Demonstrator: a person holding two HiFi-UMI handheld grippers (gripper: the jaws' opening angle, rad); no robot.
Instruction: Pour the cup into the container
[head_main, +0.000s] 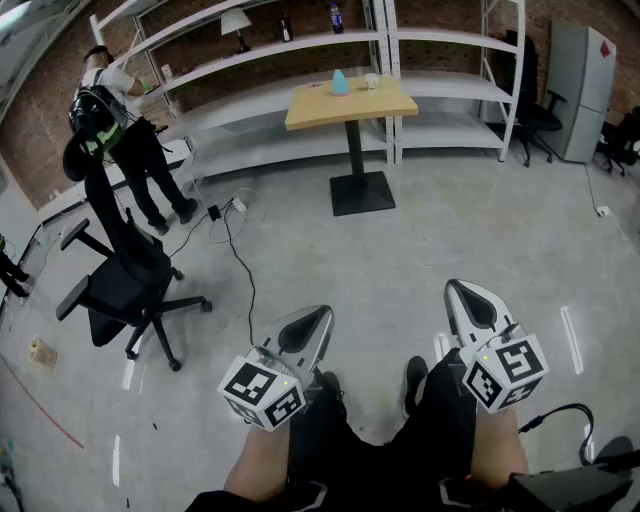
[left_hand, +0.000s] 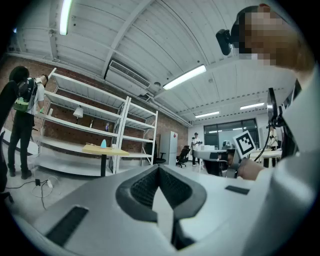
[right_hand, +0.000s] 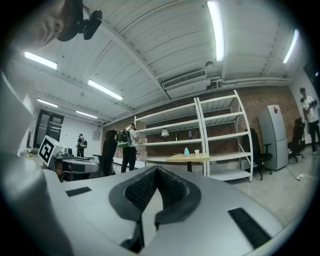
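Wood-top table (head_main: 350, 105) with the white cup (head_main: 371, 81) sits well ahead of both jaw tips, far out of reach. Just beside the cup is a pale-blue domed item (head_main: 340, 82). It may be the container, but it's too small here to tell.

Tool state:
- left gripper (head_main: 312, 328): jaws pressed together, nothing between them
- right gripper (head_main: 468, 298): same, closed and empty
- both are held low in front of the wearer's legs, pointing forward over bare floor

My read is that the step in hand is the approach, with nothing grasped or poured yet. To do it well:
- walk straight in; the path ahead of the tips looks clear
- the office chair (head_main: 130, 285) and floor cable (head_main: 235, 245) are off to the left gripper's side, so stay right of them
- spread the jaws before reaching the cup, not at it
- take the cup mid-wall, keep it upright until its lip is over the receiving vessel, then tilt slowly
- the free gripper could steady the vessel if it looks light

Hard to make out:
- cup contents and fill level can't be seen from here
- can't tell whether the blue item is open-topped
- gripper bodies fill the lower half of both gripper views, so the near floor is hidden there
- a person (head_main: 115, 130) stands by the shelving (head_main: 300, 45), far left of the tools and away from the table
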